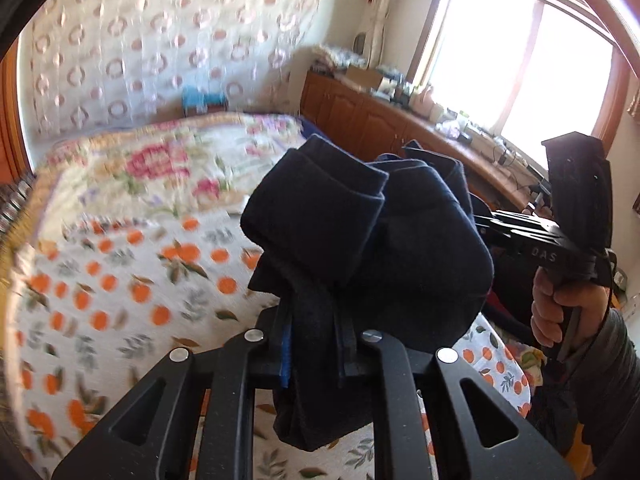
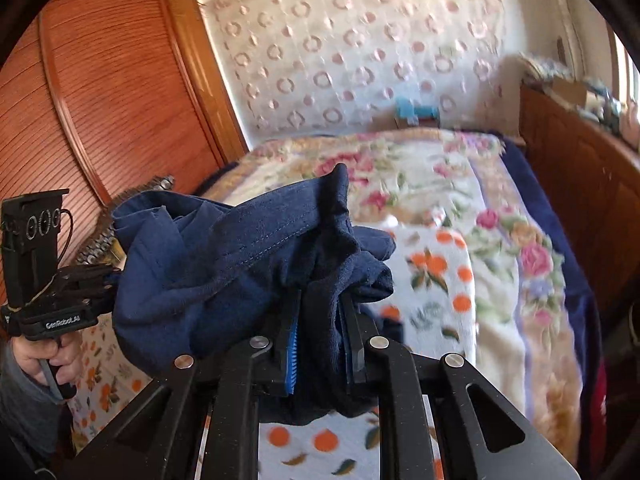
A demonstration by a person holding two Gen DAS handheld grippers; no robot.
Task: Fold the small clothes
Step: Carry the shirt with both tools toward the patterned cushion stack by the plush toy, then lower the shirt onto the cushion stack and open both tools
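Left gripper (image 1: 316,344) pinches a fold of the navy garment (image 1: 360,240) at bottom centre of its view. Right gripper (image 2: 320,344) likewise clamps the cloth, bottom centre. Garment hangs bunched between both, above the orange-print sheet (image 1: 120,280); background blurred, probably a floral blanket (image 2: 500,220) behind.
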